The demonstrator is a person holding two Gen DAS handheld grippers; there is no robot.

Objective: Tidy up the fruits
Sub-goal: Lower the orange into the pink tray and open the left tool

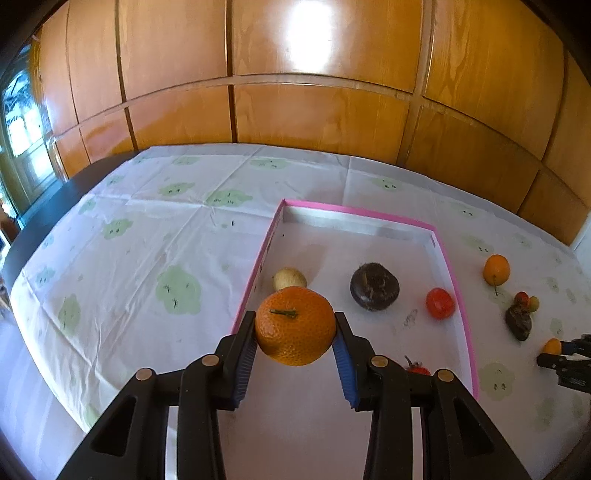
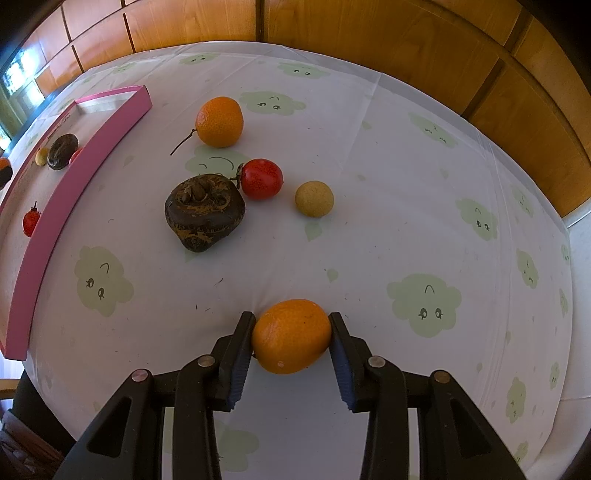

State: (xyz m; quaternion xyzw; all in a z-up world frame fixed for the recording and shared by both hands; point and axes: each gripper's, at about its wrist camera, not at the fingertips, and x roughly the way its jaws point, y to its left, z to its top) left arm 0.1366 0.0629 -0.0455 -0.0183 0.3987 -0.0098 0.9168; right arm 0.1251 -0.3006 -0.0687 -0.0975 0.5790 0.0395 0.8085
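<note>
Wood-panelled room with a cloth-covered table

A wall of glossy orange-brown wooden panels [image 1: 317,110] runs behind the table and carries a bright patch of reflected light [image 1: 314,33]. A white tablecloth [image 2: 388,177] printed with pale green cloud faces covers the table. At far left a window [image 1: 22,122] shows daylight.

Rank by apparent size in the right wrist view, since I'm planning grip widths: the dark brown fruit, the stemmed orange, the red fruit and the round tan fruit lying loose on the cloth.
1. dark brown fruit
2. stemmed orange, though it lies farther from the camera, so this is unsure
3. red fruit
4. round tan fruit
</note>
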